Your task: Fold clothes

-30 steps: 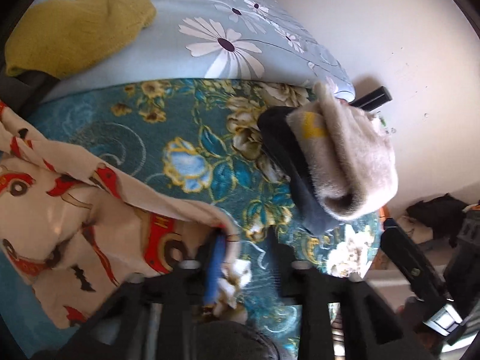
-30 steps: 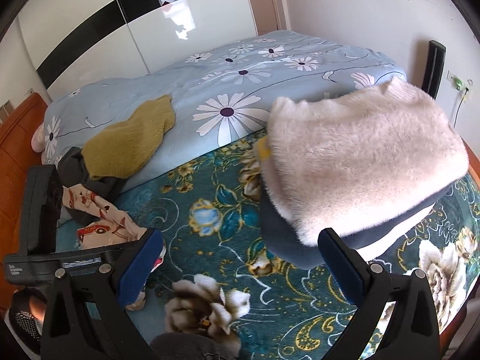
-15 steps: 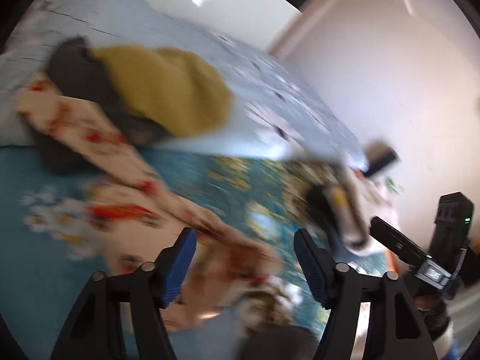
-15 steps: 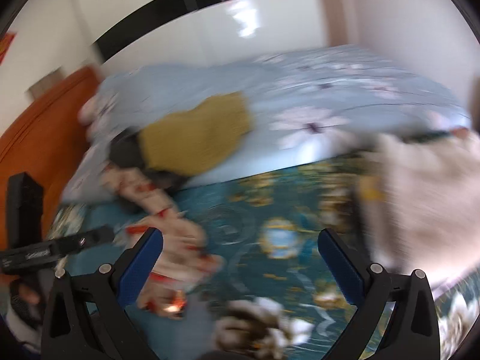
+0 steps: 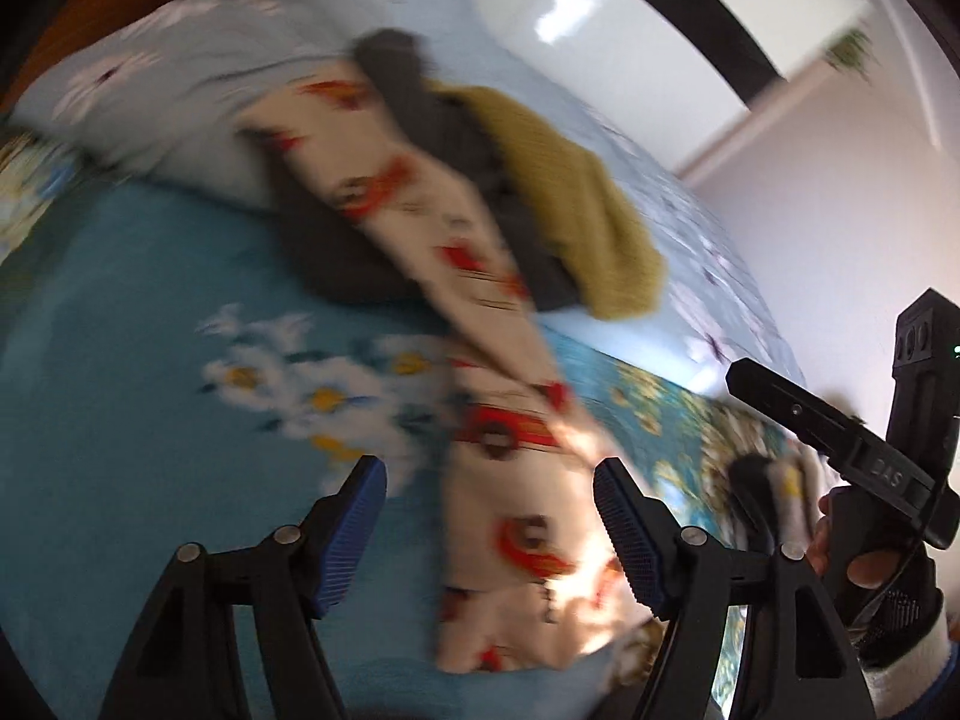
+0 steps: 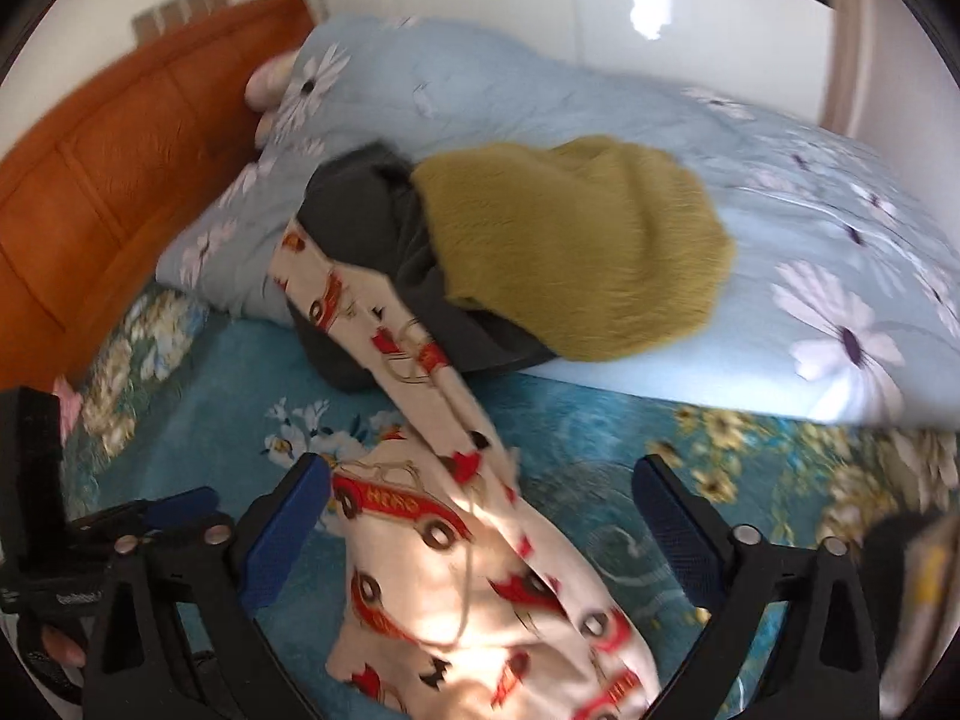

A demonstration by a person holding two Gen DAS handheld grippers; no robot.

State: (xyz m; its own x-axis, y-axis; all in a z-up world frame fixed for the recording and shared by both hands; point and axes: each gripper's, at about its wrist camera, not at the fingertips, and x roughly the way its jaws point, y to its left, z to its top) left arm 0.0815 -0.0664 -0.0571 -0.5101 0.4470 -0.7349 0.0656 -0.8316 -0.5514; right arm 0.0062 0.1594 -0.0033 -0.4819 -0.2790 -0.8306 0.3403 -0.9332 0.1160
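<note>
A cream garment printed with red cars (image 5: 504,516) (image 6: 456,546) lies stretched across the teal floral bedspread (image 5: 150,360) (image 6: 570,438), its far end running up into a pile. The pile holds a dark grey garment (image 5: 444,138) (image 6: 360,210) and a mustard fuzzy sweater (image 5: 576,210) (image 6: 576,252). My left gripper (image 5: 489,534) is open and empty, just above the cream garment's near end. My right gripper (image 6: 483,534) is open and empty over the same garment. The right gripper's body (image 5: 852,450) shows at the right of the left wrist view.
A light blue daisy duvet (image 6: 780,210) (image 5: 180,72) lies behind the pile. An orange wooden headboard (image 6: 102,138) stands at the left. A folded stack of clothes (image 5: 774,492) (image 6: 924,576) sits at the right, blurred. White walls stand behind the bed.
The left gripper let go of the cream garment and opened. Both grippers swung left, away from the folded stack, and now face the pile and the spread cream garment.
</note>
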